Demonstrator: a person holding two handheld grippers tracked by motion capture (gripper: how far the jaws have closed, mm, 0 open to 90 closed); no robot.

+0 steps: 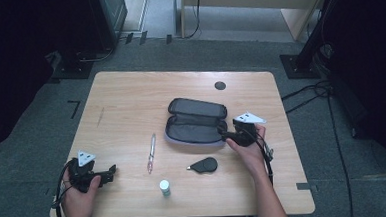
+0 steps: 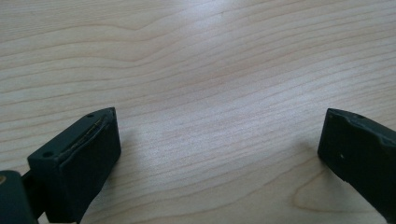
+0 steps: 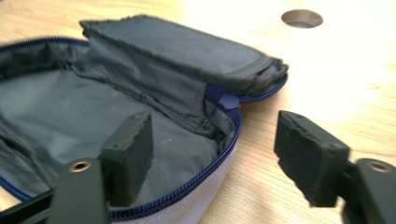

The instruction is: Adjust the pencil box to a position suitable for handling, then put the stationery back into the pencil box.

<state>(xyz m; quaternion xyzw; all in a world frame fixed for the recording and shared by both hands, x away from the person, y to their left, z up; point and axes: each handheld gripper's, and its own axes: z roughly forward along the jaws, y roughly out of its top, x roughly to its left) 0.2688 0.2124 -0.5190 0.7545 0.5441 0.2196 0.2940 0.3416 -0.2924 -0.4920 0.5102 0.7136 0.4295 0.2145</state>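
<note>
Open fabric pouch (image 1: 196, 121) at table (image 1: 130, 97) centre; right gripper (image 3: 212, 154) straddles its zipped rim, gaping, unpressed. Left gripper (image 2: 219, 149) gapes, empty. Slim pen (image 1: 151, 152), small bottle (image 1: 164, 188) toward near edge.

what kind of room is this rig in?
Likely a lab or recording studio, not a home: a bare wooden table on grey carpet, black stand bases at its far corners, and cables across the floor.

Pencil case (image 1: 196, 121) lying wide open in the middle of the table, dark grey lining up, blue zip running round its pale rim. Both halves flat, hinged along the middle, nothing visible inside.
</note>
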